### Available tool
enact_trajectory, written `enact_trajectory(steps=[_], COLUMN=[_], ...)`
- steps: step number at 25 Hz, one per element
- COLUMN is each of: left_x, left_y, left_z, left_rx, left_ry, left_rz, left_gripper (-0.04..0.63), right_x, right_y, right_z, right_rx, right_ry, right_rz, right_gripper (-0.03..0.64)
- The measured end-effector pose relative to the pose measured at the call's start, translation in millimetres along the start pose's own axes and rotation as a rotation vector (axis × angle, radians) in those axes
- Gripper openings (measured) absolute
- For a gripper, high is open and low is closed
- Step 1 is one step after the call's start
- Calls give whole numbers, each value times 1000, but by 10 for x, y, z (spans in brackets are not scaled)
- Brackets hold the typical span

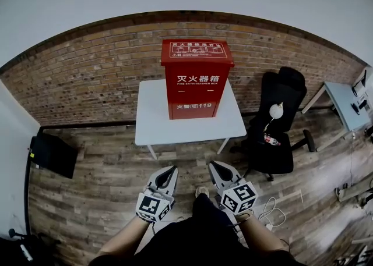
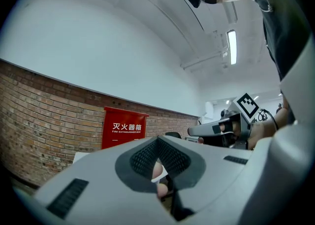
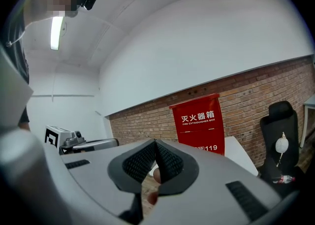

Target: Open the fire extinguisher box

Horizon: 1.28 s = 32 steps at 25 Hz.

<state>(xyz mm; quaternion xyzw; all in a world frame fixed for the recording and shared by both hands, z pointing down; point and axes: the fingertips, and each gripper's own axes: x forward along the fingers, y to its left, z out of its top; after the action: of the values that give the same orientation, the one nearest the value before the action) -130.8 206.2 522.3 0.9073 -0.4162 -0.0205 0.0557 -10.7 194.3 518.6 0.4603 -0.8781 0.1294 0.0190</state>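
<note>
A red fire extinguisher box (image 1: pixel 196 77) with white lettering stands upright on a white table (image 1: pixel 154 124) against the brick wall, its lid down. The same box (image 2: pixel 124 127) appears far ahead in the left gripper view, and the box (image 3: pixel 199 123) also stands ahead in the right gripper view. My left gripper (image 1: pixel 173 169) and right gripper (image 1: pixel 212 165) hang side by side over the wooden floor, well short of the table. Both are shut with nothing between the jaws. In the gripper views the left gripper (image 2: pixel 157 139) and right gripper (image 3: pixel 155 142) point roughly level toward the box.
A black office chair (image 1: pixel 277 120) with a white lamp-like object stands right of the table. A grey desk (image 1: pixel 346 105) sits at far right. A black monitor (image 1: pixel 52 155) leans on the floor at left. Cables (image 1: pixel 273 211) lie on the floor near my right side.
</note>
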Motion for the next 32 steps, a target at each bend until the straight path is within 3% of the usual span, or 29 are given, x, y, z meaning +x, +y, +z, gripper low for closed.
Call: enact_trajectory(steps=[9, 32], left_x=[579, 2955], left_y=[377, 1472], left_z=[-7, 330], left_rx=[16, 2], left_ry=[15, 65], left_rz=[25, 176], left_gripper=[49, 49], right_x=[539, 2179], right_y=[-498, -2555], right_z=[95, 967], right_rx=[-4, -49], right_ry=[17, 79], right_rz=[22, 148], right_gripper=[20, 19])
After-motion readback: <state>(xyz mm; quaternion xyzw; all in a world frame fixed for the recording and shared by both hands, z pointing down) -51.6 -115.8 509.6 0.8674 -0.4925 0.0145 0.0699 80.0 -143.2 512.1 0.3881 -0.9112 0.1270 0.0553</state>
